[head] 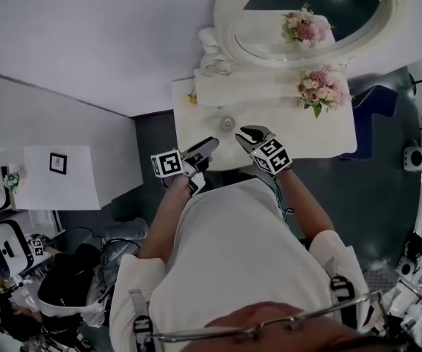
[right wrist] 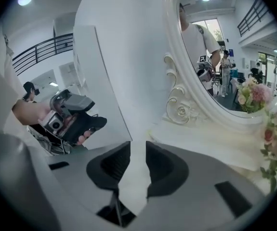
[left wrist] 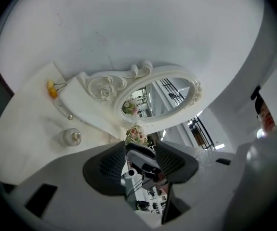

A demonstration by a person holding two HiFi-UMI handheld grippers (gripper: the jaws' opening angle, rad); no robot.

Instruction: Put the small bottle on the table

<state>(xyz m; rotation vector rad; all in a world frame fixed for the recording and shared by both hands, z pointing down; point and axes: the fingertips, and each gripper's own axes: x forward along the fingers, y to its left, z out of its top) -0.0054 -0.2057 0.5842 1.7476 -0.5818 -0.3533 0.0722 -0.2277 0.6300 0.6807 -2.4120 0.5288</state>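
Though apart and empty, jaws of left gripper (head: 209, 144), right gripper (head: 249, 133) at table (head: 328, 134) edge near small bottle (head: 227, 122).

The left tool (left wrist: 140, 149) and right tool (right wrist: 138, 150) are pale grey with black, dot-textured pads (left wrist: 112, 165), and each carries a cube (head: 168, 163) patterned with black-and-white square markers. Ahead of them the bench (head: 328, 134) is cream-white, as is the scroll-carved mirror frame (head: 225, 35) beyond it. The bottle (left wrist: 71, 137) just ahead of the tools is clear glass, a yellow flower (left wrist: 51, 89) shows farther left, the bouquet (head: 321, 88) right of the right tool is pink and cream with green leaves, and the floor (head: 387, 182) beside the bench is dark slate-blue.
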